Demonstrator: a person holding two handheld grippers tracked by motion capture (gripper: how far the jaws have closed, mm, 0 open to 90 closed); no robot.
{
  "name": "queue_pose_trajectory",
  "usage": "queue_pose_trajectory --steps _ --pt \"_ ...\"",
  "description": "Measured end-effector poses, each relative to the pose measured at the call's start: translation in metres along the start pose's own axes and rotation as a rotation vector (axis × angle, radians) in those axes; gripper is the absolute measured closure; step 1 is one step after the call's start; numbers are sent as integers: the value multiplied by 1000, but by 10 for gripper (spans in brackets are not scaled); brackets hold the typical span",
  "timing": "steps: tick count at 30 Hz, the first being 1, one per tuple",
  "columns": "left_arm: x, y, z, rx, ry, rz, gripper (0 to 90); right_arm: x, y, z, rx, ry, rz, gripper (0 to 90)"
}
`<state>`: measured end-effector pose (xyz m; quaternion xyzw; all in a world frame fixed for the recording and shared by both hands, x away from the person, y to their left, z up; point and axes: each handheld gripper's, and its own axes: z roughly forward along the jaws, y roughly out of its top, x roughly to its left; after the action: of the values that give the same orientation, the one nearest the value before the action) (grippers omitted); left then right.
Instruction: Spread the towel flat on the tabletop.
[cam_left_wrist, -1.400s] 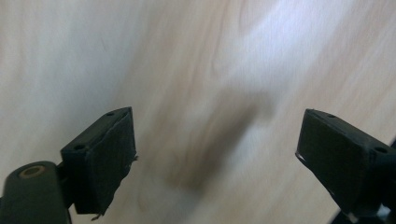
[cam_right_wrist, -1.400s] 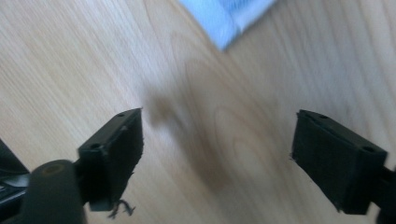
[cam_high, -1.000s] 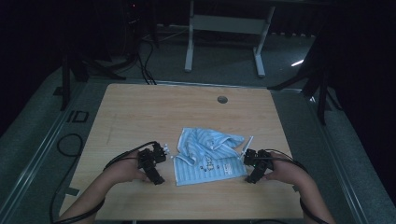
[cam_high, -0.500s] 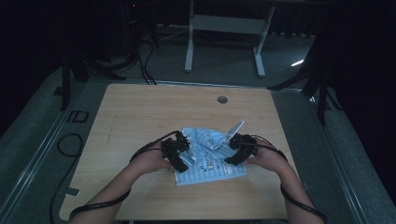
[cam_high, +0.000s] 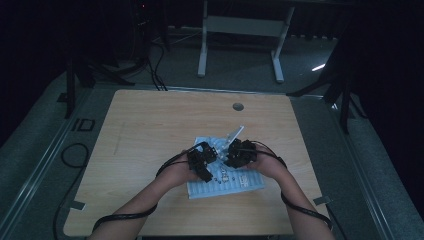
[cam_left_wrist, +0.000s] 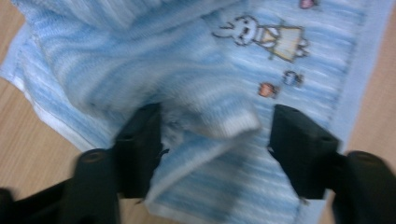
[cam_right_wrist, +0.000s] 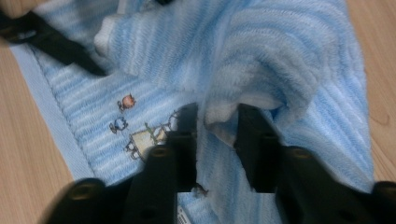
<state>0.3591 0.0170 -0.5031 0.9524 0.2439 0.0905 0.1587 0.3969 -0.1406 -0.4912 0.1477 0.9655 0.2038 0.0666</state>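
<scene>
Soft blue-and-white striped terry towel (cam_high: 227, 175), printed with a little rabbit figure (cam_left_wrist: 261, 35), lies near our edge of the pale wooden table (cam_high: 150, 125), and we have both tools down on it. It is limp, light cloth: it sags, folds over itself and will not keep a shape, so we judge it needs a pinch on a hem or a corner, through both layers, and not on the flat middle where the pile would simply slide away.

Our left gripper (cam_left_wrist: 215, 140) stands wide, with a folded white-hemmed corner of the towel lying loose between the jaws, nearer the left one and clear of the right; nothing is pinched there yet. Beyond its tips the cloth runs on, with the printed panel ahead and to the right.

Our right gripper (cam_right_wrist: 217, 140) is drawn in narrow, and a bunched ridge of towel rises straight out from between its jaws, so it looks clamped on that fold. More towel billows ahead of it, and a bound edge lies off to its left against bare wood.

From the high view the two tools sit close together over the far part of the towel, its near edge flat towards us.
</scene>
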Motion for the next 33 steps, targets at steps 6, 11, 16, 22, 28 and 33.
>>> queue_pose_trajectory --steps 6,11,16,22,28,33 --pt "7 1 -4 -2 30 14 829 3 -3 -11 -2 -10 -29 884" --pt "9 -2 -24 -28 35 25 856 2 -10 -33 -29 -30 -30 885" --pt "13 -11 -53 -76 37 18 856 7 -24 -65 -61 -60 -34 885" --pt "19 -24 -87 -117 66 5 856 9 -45 -104 -98 -110 -20 885" --pt "29 -37 -107 -148 78 -32 855 6 -67 -138 -142 -156 23 885" --pt "44 -42 -101 -148 61 -86 856 -4 -79 -138 -132 -159 72 885"
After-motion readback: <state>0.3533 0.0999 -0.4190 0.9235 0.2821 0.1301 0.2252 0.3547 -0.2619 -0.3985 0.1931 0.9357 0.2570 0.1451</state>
